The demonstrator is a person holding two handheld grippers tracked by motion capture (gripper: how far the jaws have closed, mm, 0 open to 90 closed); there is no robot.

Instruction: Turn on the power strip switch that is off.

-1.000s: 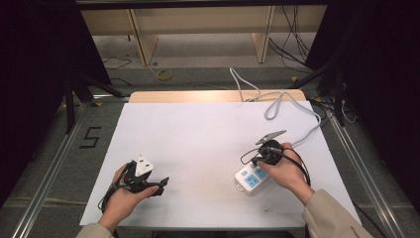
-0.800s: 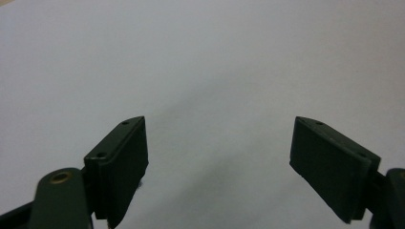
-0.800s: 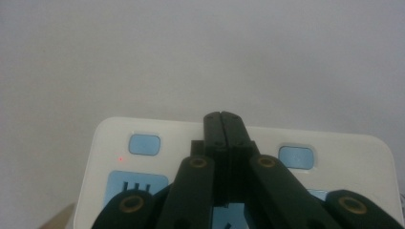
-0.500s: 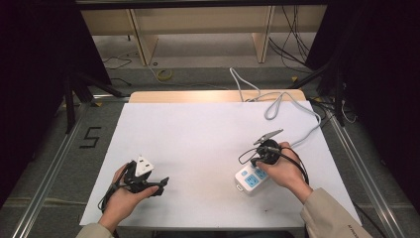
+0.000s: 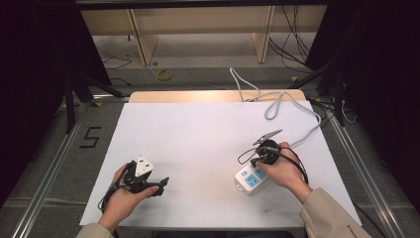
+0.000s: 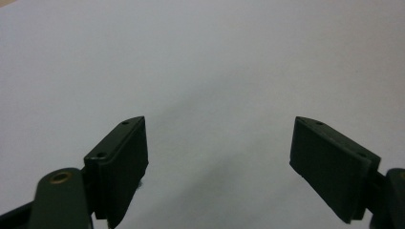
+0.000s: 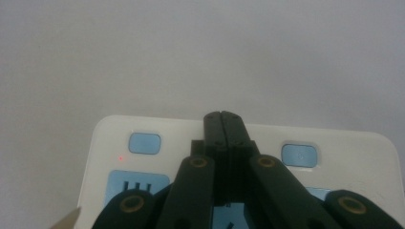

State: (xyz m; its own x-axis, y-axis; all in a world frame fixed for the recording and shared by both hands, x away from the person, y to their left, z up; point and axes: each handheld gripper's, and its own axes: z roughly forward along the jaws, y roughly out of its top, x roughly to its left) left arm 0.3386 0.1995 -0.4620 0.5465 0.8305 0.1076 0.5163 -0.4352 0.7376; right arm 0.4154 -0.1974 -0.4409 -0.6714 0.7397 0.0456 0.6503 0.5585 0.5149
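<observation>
A white sheet (image 5: 198, 148) is spread over the table and takes up most of the high view. A grey cable (image 5: 277, 104) is looped across the sheet's far right part and runs off its far edge. A white power strip (image 5: 250, 179) with pale blue sockets is laid at the near right of the sheet, partly under the right hand. In the right gripper view the strip's (image 7: 334, 143) rounded end is seen close under the jaws, with two pale blue buttons and a small red light on it. The right gripper (image 7: 224, 117) is held over the strip with its jaws pressed flat together, nothing between them. The left gripper (image 6: 217, 143) is held low at the near left of the sheet, well apart from the strip, its jaws spread wide over bare sheet, with nothing pinched.
</observation>
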